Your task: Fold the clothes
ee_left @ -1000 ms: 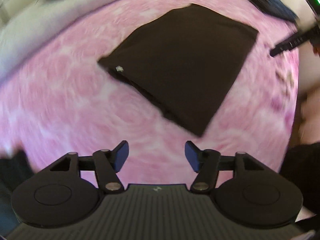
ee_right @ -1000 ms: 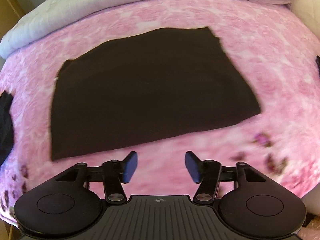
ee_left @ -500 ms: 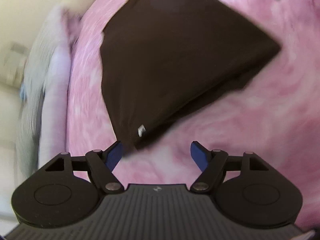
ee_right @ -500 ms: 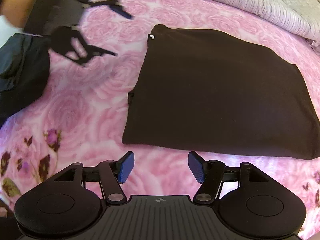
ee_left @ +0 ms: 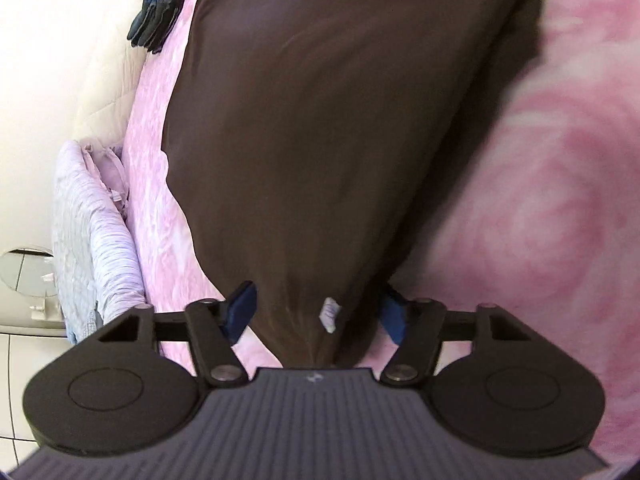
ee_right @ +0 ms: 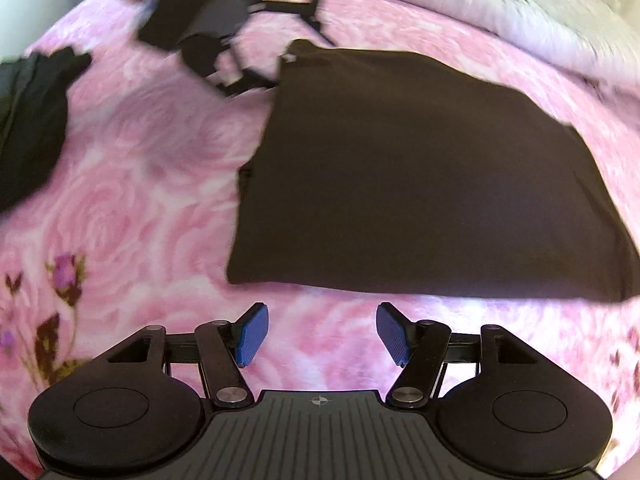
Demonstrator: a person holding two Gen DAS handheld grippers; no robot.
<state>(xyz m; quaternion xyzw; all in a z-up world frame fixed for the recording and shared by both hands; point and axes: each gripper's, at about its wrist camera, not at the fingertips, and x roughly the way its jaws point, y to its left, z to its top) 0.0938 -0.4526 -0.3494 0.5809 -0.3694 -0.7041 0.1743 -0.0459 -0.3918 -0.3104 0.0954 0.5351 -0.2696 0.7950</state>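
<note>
A dark brown folded garment [ee_left: 320, 128] lies flat on the pink rose bedspread [ee_left: 560, 220]. Its corner with a small white tag [ee_left: 330, 314] sits between the spread blue pads of my left gripper [ee_left: 318, 314], which is open and low over the cloth. In the right wrist view the same garment [ee_right: 420, 184] fills the middle, and my left gripper [ee_right: 302, 62] reaches its far left corner. My right gripper [ee_right: 320, 334] is open just short of the garment's near edge, with only bedspread between its pads.
A rolled lilac-grey quilt [ee_right: 520, 12] runs along the far side of the bed [ee_left: 100, 240]. Another dark garment [ee_right: 28, 120] lies at the left edge. A dark blue item [ee_left: 160, 4] hangs by the bed's side, near a round mirror [ee_left: 24, 272].
My left gripper has dropped down onto the tagged corner, which now lies between its pads. My right gripper has come a little closer to the garment's near edge.
</note>
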